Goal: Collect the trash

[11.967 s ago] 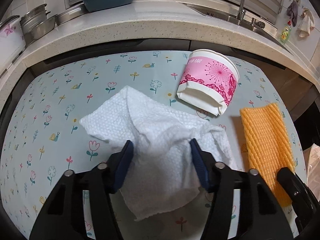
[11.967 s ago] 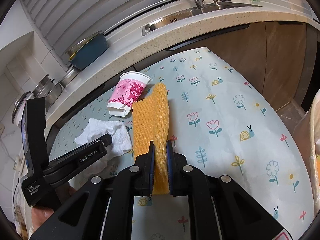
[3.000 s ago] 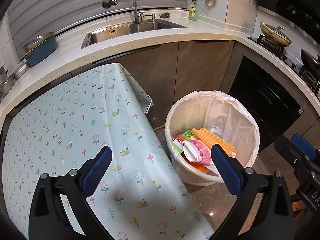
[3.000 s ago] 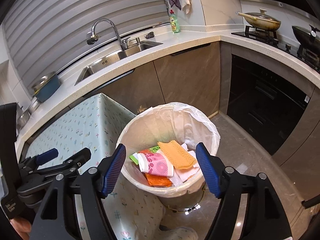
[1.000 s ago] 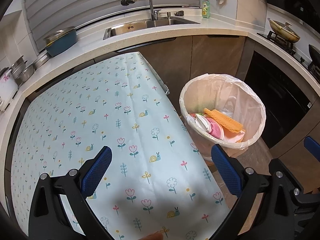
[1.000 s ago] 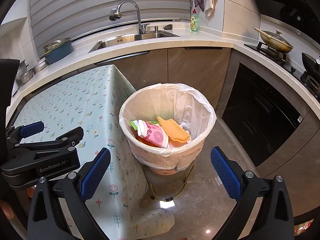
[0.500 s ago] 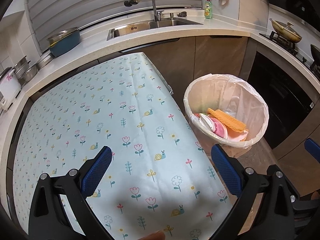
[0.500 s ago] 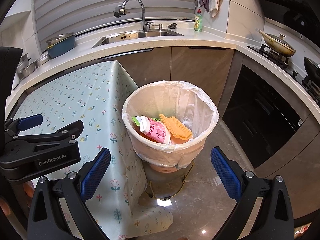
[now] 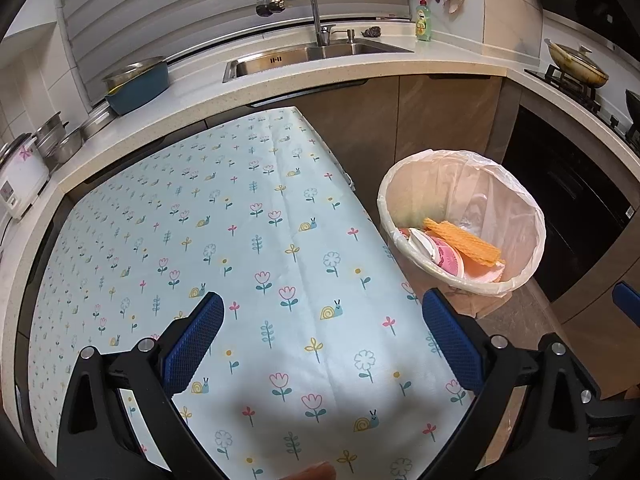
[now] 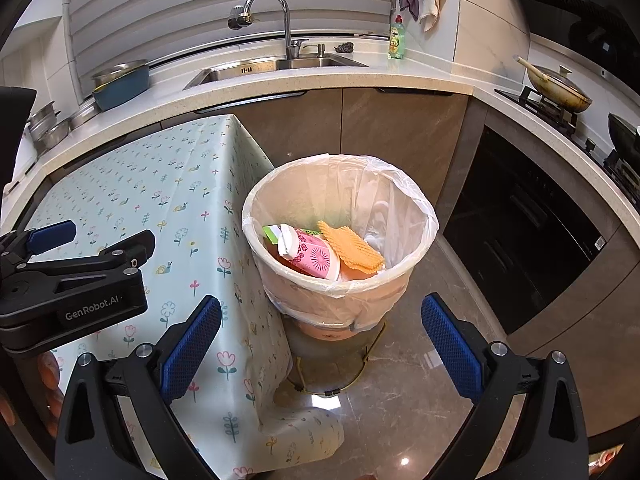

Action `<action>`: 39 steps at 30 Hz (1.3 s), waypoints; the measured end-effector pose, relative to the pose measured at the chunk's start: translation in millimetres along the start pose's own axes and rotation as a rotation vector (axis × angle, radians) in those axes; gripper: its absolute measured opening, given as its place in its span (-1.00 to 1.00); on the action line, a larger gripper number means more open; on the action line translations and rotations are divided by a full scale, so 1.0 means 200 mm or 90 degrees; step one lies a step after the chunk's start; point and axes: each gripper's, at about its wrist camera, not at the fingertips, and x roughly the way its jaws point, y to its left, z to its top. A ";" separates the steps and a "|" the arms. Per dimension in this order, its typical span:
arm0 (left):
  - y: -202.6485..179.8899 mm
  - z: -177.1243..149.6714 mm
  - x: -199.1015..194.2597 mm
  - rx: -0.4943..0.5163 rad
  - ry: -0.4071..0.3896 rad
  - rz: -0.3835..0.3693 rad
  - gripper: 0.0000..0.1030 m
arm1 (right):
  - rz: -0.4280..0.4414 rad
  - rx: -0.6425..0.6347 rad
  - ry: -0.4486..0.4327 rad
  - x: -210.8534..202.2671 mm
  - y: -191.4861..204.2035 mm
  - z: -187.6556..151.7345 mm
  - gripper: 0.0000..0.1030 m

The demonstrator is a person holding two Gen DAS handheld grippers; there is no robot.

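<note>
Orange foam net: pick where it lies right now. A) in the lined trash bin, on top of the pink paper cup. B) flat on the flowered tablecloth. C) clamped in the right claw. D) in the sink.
A: the orange foam net rests inside the trash bin, overlapping the pink paper cup, while the right claw is open and holds nothing.
</note>
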 end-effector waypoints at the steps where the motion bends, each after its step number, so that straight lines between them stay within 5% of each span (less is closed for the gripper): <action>1: 0.00 0.00 0.00 -0.003 0.001 -0.003 0.84 | 0.000 0.001 0.000 0.00 0.00 0.00 0.88; 39: 0.00 -0.03 0.00 -0.003 -0.004 0.003 0.83 | -0.010 0.010 0.002 0.01 -0.02 -0.01 0.88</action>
